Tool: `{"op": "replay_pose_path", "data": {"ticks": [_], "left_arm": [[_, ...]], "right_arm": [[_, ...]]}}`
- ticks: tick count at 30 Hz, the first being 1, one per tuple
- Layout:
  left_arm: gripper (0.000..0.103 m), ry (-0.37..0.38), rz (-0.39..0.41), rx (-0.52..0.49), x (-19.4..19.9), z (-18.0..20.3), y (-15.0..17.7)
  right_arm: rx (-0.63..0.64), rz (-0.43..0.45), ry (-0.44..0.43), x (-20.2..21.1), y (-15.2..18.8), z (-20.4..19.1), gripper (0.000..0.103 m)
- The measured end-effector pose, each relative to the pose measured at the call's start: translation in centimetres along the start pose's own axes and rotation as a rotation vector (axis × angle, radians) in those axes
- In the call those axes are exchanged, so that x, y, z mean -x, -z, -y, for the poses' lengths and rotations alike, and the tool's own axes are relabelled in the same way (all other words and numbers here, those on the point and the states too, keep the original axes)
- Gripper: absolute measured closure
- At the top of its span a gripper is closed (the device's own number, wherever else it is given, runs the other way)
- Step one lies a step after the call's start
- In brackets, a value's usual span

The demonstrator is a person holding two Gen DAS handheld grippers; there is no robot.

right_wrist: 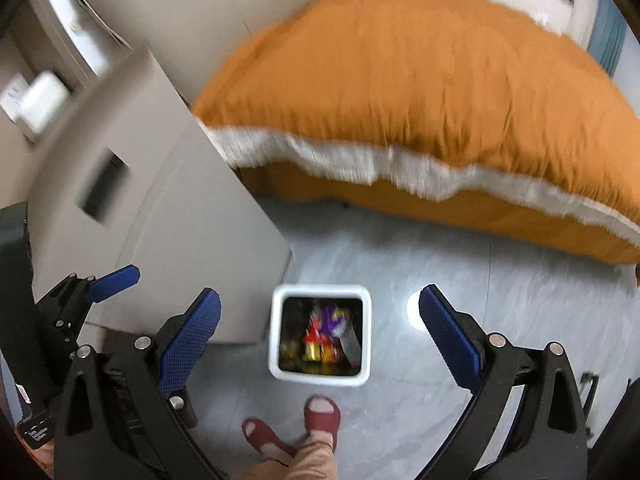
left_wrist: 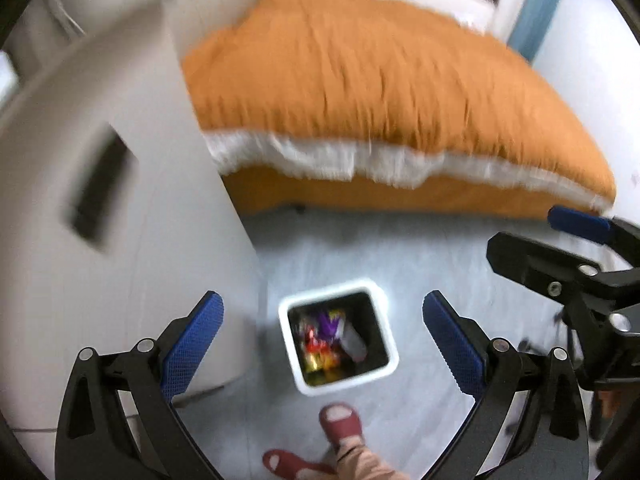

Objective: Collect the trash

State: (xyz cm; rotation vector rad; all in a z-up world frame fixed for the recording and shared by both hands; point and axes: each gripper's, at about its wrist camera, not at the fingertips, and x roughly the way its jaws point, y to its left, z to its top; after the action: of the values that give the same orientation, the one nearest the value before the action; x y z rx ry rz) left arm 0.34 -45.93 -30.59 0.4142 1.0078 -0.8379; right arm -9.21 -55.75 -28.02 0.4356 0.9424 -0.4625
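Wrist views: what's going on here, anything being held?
A person in red slippers stands over a white square bin on the grey floor, a gripper in each hand. Both the left gripper and the right gripper hang above the bin with fingers spread wide and nothing between them. The bin already holds colourful wrappers. An orange-covered bed lies beyond.

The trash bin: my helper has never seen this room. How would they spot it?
Find the bed with the orange blanket. On the grey floor before it stands the trash bin, small, square, white-rimmed, beside a pale cabinet. Only it holds colourful wrappers.
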Motion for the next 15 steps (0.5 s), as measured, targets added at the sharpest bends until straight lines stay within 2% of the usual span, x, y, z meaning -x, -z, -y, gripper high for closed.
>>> {"op": "replay_pose_path", "data": {"ticks": [3,7,15], "left_arm": [[0.005,-0.032,0.097,0.03,5.7,-1.0,-1.7],[0.005,-0.122,0.211,0.07,12.1,-3.0,-3.2],[0.005,-0.297,0.37,0.197,22.2,-9.2,-3.4]], "right_arm": [[0.051,0.107,-0.005,4.6,-2.1,-2.3,0.004],[0.138,0.232,-0.017,9.4,-4.3,-5.5,0.004],[0.236,0.336,-0.183,14.9,-8.3,-12.2,0.004]]}}
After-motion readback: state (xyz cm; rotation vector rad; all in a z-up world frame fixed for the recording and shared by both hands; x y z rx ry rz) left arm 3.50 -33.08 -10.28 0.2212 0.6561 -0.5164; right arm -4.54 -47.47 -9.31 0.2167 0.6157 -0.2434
